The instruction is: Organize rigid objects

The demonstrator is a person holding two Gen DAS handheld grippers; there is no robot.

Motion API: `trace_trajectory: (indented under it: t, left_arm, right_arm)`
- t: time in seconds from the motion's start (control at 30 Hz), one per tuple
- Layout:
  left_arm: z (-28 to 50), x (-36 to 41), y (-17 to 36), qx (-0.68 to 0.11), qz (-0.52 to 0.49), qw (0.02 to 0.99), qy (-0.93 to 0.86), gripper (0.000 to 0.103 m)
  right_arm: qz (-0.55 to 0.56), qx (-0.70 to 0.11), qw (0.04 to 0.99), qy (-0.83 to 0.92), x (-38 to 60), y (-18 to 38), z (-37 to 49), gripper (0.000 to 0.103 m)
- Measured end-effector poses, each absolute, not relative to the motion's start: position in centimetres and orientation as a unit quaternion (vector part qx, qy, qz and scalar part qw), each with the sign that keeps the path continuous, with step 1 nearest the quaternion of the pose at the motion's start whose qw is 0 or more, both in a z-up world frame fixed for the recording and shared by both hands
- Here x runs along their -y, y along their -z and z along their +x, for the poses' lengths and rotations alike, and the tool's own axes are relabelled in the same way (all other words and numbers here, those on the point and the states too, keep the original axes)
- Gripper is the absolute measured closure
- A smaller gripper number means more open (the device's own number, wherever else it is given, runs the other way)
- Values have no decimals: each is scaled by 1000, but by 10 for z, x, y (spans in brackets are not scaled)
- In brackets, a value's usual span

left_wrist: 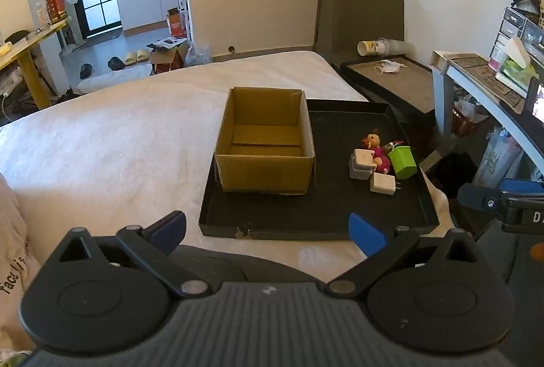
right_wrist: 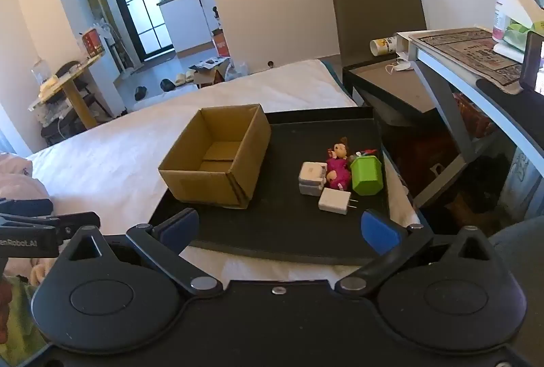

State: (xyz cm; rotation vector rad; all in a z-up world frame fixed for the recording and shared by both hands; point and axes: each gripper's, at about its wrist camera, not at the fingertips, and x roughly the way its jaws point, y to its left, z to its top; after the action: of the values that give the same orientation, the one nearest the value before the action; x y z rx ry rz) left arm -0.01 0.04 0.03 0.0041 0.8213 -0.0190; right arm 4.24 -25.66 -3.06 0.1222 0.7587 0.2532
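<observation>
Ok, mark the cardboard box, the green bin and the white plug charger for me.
cardboard box (right_wrist: 200, 185): right wrist view, on its near outer wall.
green bin (right_wrist: 367, 178): right wrist view, on its side face.
white plug charger (left_wrist: 382, 183): left wrist view, on its white body.

You see a plain brown cardboard box (left_wrist: 265, 142) on a flat black tray (left_wrist: 306, 214), which lies on a white cloth cover (left_wrist: 119, 129). Beside the box you have a bright green plastic bin (right_wrist: 367, 175), a magenta-dressed doll (right_wrist: 338, 164), a white plug adapter (right_wrist: 335, 201) and a pale grey-and-white block (right_wrist: 312, 178). Your gripper fingertips (left_wrist: 367, 234) are blue on black bodies.
</observation>
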Motion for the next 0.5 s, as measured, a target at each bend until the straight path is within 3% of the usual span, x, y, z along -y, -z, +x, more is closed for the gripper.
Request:
trace_trajectory:
  t: [0.5]
  left_arm:
    - [-2,3,-5,-401,-4,916,12,2]
  right_arm:
    - [41,-381,917,-111,251,18,38,0]
